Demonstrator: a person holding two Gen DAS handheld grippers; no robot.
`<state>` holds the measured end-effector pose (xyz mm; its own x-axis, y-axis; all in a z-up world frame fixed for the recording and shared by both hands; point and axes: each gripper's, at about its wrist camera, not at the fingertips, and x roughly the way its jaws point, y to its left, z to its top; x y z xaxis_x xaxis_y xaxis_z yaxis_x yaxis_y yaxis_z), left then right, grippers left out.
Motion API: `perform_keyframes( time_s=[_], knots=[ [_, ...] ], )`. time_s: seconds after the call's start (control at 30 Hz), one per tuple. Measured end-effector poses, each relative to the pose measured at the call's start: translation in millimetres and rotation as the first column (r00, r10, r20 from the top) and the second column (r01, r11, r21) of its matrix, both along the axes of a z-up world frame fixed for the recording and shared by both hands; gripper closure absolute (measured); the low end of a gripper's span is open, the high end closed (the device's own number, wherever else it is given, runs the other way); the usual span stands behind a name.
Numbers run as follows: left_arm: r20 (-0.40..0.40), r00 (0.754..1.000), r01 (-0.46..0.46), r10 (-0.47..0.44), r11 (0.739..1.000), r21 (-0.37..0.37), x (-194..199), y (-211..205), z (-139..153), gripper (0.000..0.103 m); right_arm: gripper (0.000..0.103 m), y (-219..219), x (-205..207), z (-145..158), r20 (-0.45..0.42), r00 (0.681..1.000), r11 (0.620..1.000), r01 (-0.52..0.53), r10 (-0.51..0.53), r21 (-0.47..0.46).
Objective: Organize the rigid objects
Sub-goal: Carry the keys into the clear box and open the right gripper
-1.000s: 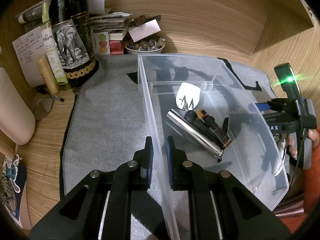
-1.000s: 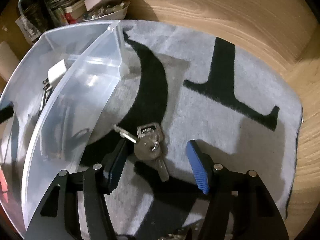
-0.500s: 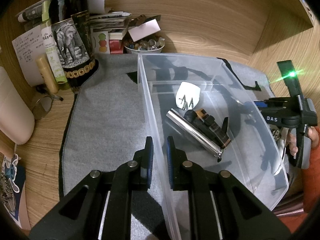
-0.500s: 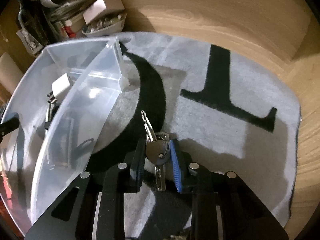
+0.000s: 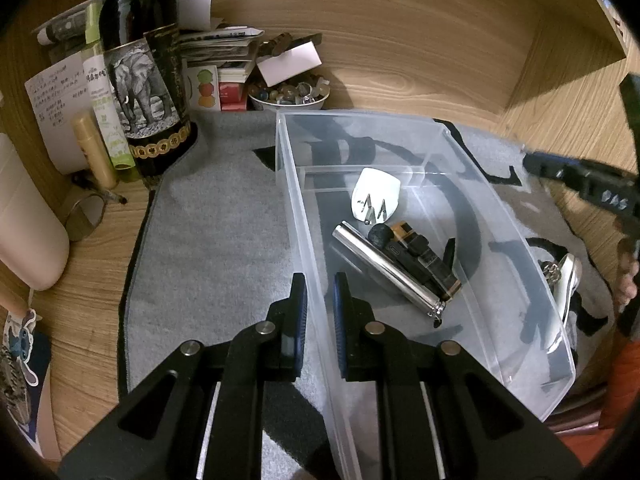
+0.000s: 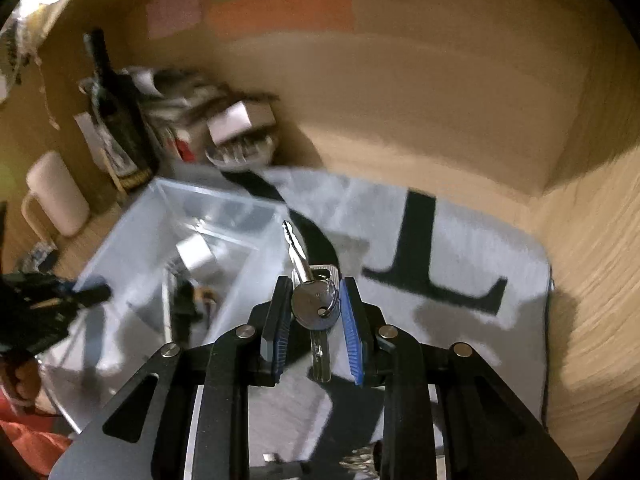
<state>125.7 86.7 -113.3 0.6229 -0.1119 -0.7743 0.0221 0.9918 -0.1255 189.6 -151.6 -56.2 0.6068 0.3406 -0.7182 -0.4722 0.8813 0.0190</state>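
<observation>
My left gripper (image 5: 320,280) is shut on the left wall of a clear plastic bin (image 5: 360,114) that stands on a grey mat (image 5: 224,220). Inside the bin lie a white plug (image 5: 376,194), a shiny metal cylinder (image 5: 384,268) and a black and orange gadget (image 5: 420,254). My right gripper (image 6: 314,292) is shut on a bunch of silver keys (image 6: 316,306). It holds them in the air over the mat (image 6: 460,248), just right of the bin (image 6: 224,200). One key sticks up and forward; another hangs below the pads. The right wrist view is blurred.
A dark wine bottle (image 5: 140,80) with an elephant label, papers and a bowl of beads (image 5: 288,96) crowd the back left corner. A cream cylinder (image 5: 24,220) lies at the far left. Wooden walls close the back and the right side.
My right gripper shut on the keys that lay on the mat and lifted them off it. The left gripper and the bin stayed where they were.
</observation>
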Motion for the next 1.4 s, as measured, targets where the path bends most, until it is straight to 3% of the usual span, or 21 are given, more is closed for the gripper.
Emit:
perform_keyframes(
  time_s=[0.3, 0.47, 0.67, 0.97, 1.27, 1.4],
  knots=[
    [0.001, 1.0, 0.001, -0.001, 1.0, 0.0, 0.7, -0.2, 0.4, 0.091, 0.081, 32.4, -20.7, 18.6, 0.06, 0.993, 0.993, -0.108, 0.106, 0.035],
    [0.001, 1.0, 0.003, -0.003, 1.0, 0.007, 1.2, -1.1, 1.1, 0.091, 0.081, 52.5, -29.3, 10.5, 0.034, 0.984, 0.983, -0.176, 0.175, 0.043],
    [0.003, 1.0, 0.003, -0.003, 1.0, 0.006, 0.8, -1.2, 1.2, 0.091, 0.081, 77.1, -27.8, -19.8, -0.058, 0.971, 0.972, -0.234, 0.234, 0.013],
    [0.006, 1.0, 0.007, -0.007, 1.0, 0.005, -0.3, -0.9, 0.9, 0.091, 0.081, 94.0, -23.3, -51.9, -0.16, 0.953, 0.962, -0.269, 0.258, -0.054],
    [0.007, 1.0, 0.007, -0.007, 1.0, 0.005, -0.7, -0.1, 0.4, 0.091, 0.08, 96.7, -25.3, -49.6, -0.155, 0.957, 0.962, -0.26, 0.246, -0.08],
    [0.007, 1.0, 0.009, -0.009, 1.0, 0.004, -0.9, -0.4, 0.0, 0.091, 0.067, 86.4, -25.3, -37.6, -0.133, 0.965, 0.971, -0.233, 0.224, -0.052]
  ],
)
